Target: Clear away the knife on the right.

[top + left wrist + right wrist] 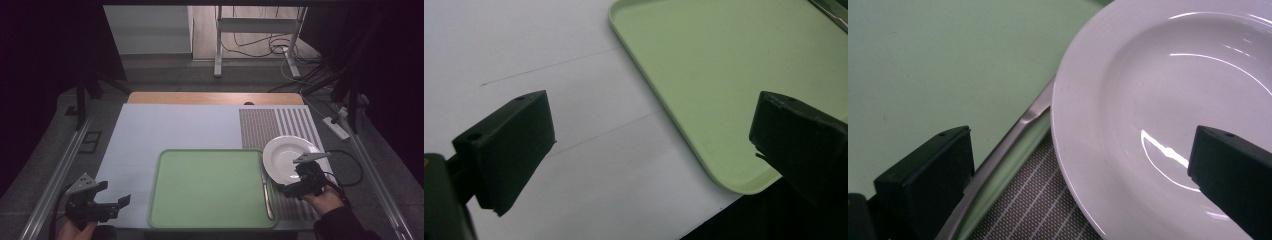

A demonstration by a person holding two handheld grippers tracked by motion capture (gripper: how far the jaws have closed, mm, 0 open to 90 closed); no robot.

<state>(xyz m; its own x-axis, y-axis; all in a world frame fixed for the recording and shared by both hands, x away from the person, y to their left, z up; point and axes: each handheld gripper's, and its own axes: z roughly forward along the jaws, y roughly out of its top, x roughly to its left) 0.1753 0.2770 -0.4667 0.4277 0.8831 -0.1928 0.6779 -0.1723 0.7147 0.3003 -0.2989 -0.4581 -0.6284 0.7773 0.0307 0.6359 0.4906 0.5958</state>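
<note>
At the table's near left corner, the left gripper [111, 200] hovers over the white mat [165, 127], jaws spread wide and holding nothing, just beside the green tray [210, 187]. The tray lies bare apart from a metal knife [267, 192] resting along its right rim. Farther right, the right gripper [295, 186], jaws likewise spread, closes in on the near rim of the white plate [287, 155], which sits on the striped placemat [280, 125] touching the tray's edge. The plate appears not yet grasped; lifting and placing it seem to remain.
</note>
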